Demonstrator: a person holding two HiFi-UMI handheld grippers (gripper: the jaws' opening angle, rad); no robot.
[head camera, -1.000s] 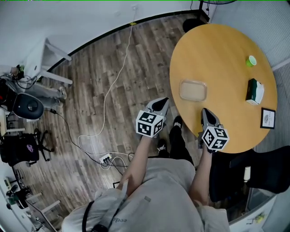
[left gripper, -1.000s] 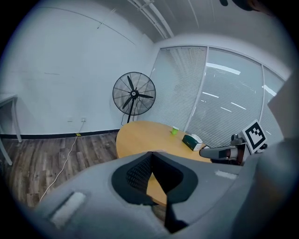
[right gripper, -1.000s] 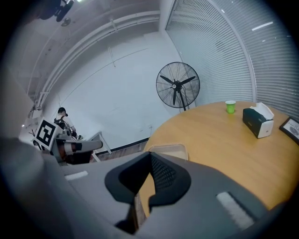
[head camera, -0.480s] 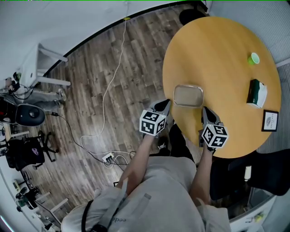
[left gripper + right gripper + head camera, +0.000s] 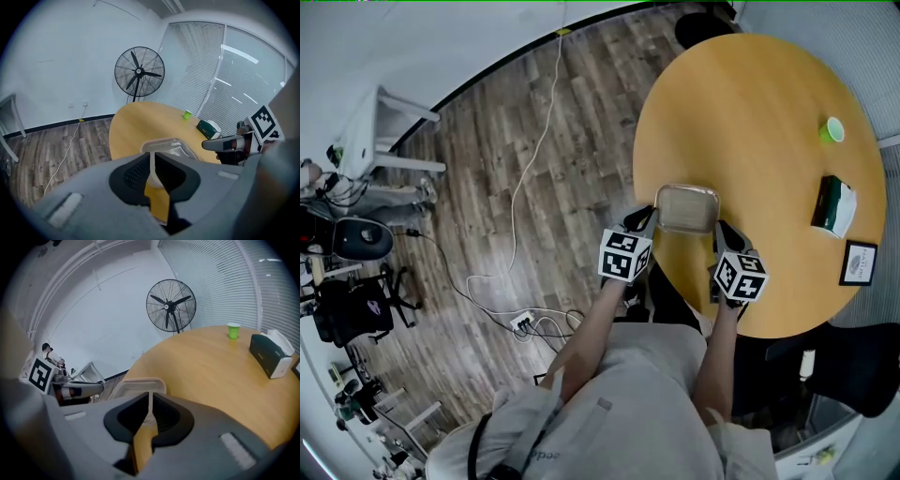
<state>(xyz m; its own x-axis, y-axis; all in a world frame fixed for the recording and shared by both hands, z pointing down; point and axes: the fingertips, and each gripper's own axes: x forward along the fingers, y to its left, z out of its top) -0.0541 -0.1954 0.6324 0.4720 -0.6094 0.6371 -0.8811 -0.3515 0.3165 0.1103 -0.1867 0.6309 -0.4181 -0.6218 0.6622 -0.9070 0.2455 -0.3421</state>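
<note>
The tray (image 5: 686, 208) lies mid-frame on the table (image 5: 759, 112), its long axis left-right. The left gripper (image 5: 642, 218) and right gripper (image 5: 721, 231) sit at its near corners, fingers closed on nothing.

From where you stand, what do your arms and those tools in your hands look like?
The forearms are bare, coming out of a light grey top. The left gripper and right gripper have grey bodies and two black, pointed jaws with textured inner pads. Each carries a white cube printed with black square markers. No cables show on them.
</note>
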